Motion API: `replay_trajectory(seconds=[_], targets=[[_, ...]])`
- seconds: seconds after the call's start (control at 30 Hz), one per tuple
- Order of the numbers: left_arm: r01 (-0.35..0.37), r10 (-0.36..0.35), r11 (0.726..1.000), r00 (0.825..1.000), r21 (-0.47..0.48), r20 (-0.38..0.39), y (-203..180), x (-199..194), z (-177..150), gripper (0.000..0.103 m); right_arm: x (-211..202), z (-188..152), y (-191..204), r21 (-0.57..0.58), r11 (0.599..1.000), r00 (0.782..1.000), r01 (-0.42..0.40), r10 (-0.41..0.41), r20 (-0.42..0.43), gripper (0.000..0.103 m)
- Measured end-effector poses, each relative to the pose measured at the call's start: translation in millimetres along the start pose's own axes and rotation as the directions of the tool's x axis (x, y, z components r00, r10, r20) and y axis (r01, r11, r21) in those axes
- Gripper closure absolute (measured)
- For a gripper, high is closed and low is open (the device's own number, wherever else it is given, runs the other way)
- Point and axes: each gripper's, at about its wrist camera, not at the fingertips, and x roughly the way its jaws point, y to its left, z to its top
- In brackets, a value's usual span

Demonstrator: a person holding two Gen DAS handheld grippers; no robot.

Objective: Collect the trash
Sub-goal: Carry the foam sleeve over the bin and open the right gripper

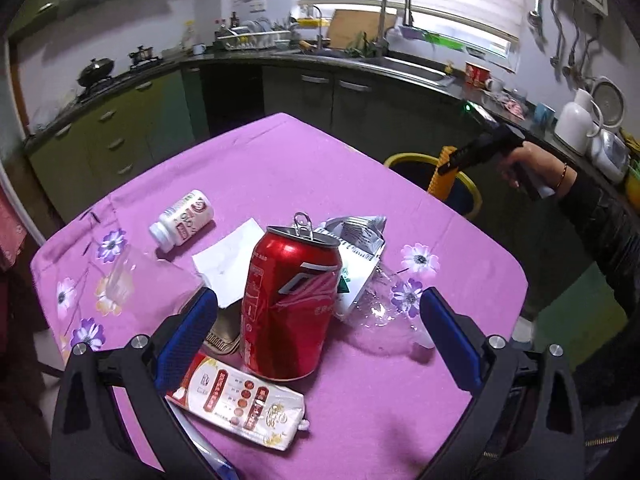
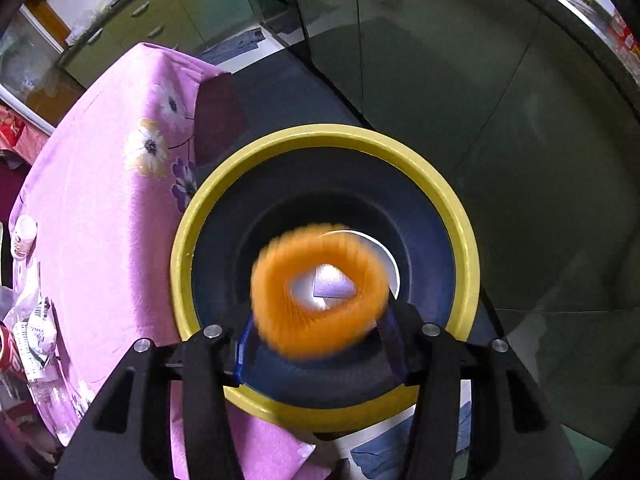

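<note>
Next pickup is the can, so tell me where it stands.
In the left wrist view the can stands upright mid-table, between the open fingers of the left hand-held gripper, with a white packet in front and a tissue behind.

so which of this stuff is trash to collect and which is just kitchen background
Job:
red can
white pill bottle
crumpled wrapper
white napkin
printed packet
orange ring, blurred over the yellow-rimmed bin

Just there:
wok
faucet
white kettle
</note>
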Motion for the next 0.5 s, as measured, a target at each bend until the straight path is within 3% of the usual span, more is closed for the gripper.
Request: replay_trajectory(seconds=[0.3,0.37,0.5], targets=[[0.113,-0.112,0.994,0.992,0.012,-0.057,17,21,8,0.007,-20,-12,14,-0.023,1.000,0.999,-0.020,0.020,0.037,0.041],[0.123,-0.121,0.992,0.991,0.020,-0.062,16,23,10,0.007,-19,-13,11,-0.015,1.000,0.999,-0.014,0.015,0.044,0.034],[0.126,-0.122,0.991,0.990,0.047,-0.069,13,28,12,0.007,-24,-13,8,-0.015,1.000,0.998,-0.025,0.026,0.054,0.033]])
